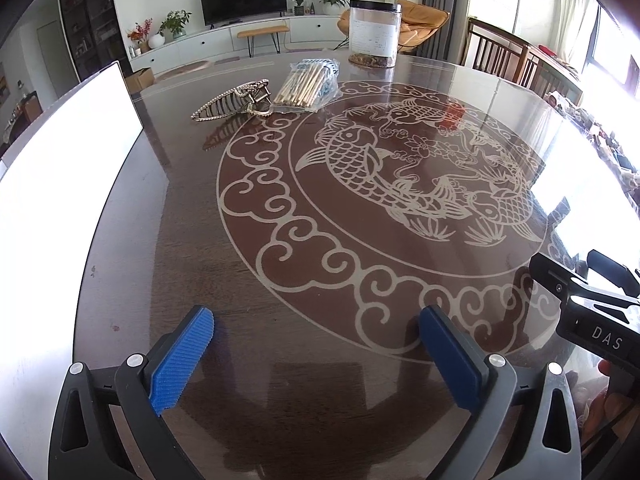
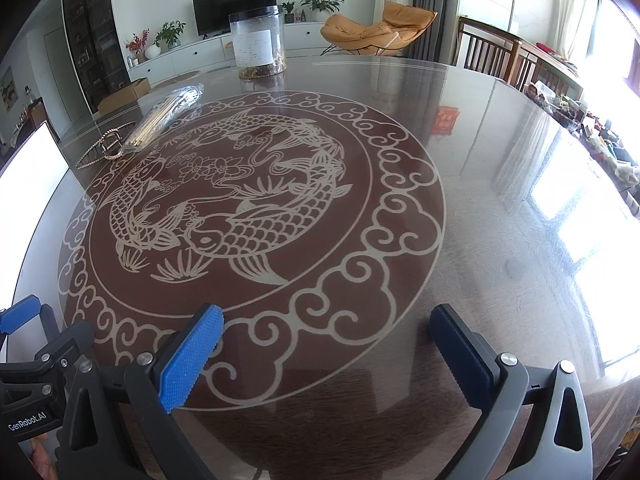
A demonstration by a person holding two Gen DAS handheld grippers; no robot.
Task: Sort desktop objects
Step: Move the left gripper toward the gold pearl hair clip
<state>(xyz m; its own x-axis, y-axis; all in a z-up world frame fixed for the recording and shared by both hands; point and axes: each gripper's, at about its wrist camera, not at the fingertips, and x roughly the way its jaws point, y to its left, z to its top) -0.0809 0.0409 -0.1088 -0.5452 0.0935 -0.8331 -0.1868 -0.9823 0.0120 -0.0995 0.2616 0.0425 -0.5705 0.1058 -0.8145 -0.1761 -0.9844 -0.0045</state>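
A gold hair claw clip (image 1: 234,100) (image 2: 106,148) lies on the far left of the round glass table (image 1: 168,240). Beside it is a clear bag of wooden chopsticks (image 1: 306,86) (image 2: 166,118). Behind them stands a clear plastic jar (image 1: 374,34) (image 2: 258,42) with a black lid and brown bits at its bottom. My left gripper (image 1: 316,320) hangs open over the near table edge, nothing between its blue pads. My right gripper (image 2: 326,320) is open too, also holding nothing, to the right of the left one. All three objects are far from both.
A bright white board (image 1: 52,208) (image 2: 30,152) lies along the table's left edge. Wooden chairs (image 1: 504,56) (image 2: 492,54) stand behind the table at the right. The carp design (image 1: 400,168) fills the table's middle. The right gripper's body (image 1: 592,304) shows at the left view's right edge.
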